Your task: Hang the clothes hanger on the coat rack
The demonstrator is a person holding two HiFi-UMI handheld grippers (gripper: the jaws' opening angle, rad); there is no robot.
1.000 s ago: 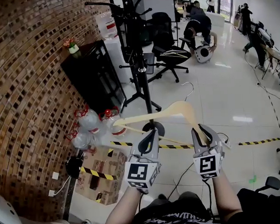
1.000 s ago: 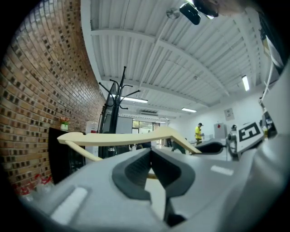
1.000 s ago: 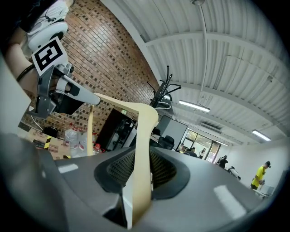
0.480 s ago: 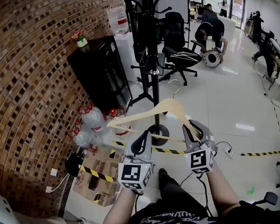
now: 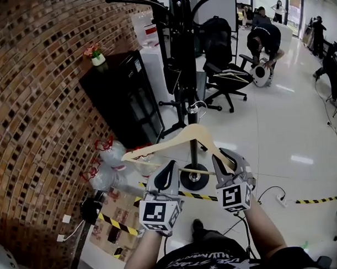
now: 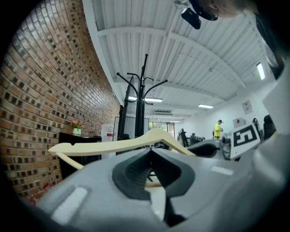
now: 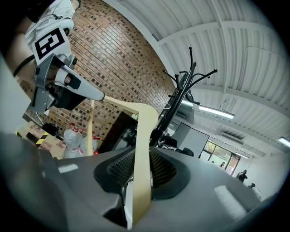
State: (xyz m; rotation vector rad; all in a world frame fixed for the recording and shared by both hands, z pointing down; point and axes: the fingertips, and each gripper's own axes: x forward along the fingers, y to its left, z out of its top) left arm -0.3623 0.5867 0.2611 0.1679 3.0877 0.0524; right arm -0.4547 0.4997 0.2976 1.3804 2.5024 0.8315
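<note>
A pale wooden clothes hanger (image 5: 182, 137) with a metal hook (image 5: 199, 106) is carried level between both grippers. My right gripper (image 5: 223, 158) is shut on its right arm, and the wood (image 7: 146, 131) runs up between the jaws (image 7: 142, 154). My left gripper (image 5: 171, 168) is shut on the hanger's lower bar; the hanger's upper arm (image 6: 113, 145) spans just beyond the jaws (image 6: 151, 152). The black coat rack (image 5: 186, 75) stands straight ahead on a round base (image 5: 193, 179), and the hook overlaps its pole. Its curved pegs (image 6: 143, 90) rise above the hanger (image 7: 181, 90).
A brick wall (image 5: 35, 108) runs along the left. A black cabinet (image 5: 120, 97) with a flower pot (image 5: 98, 59) stands against it, with plastic bottles (image 5: 106, 166) and a taped cardboard box (image 5: 113, 216) below. An office chair (image 5: 224, 74) and people (image 5: 264, 39) are behind the rack.
Both grippers have carried the hanger forward toward the coat rack. The rack now looms larger, and the hook has come in front of its pole.
</note>
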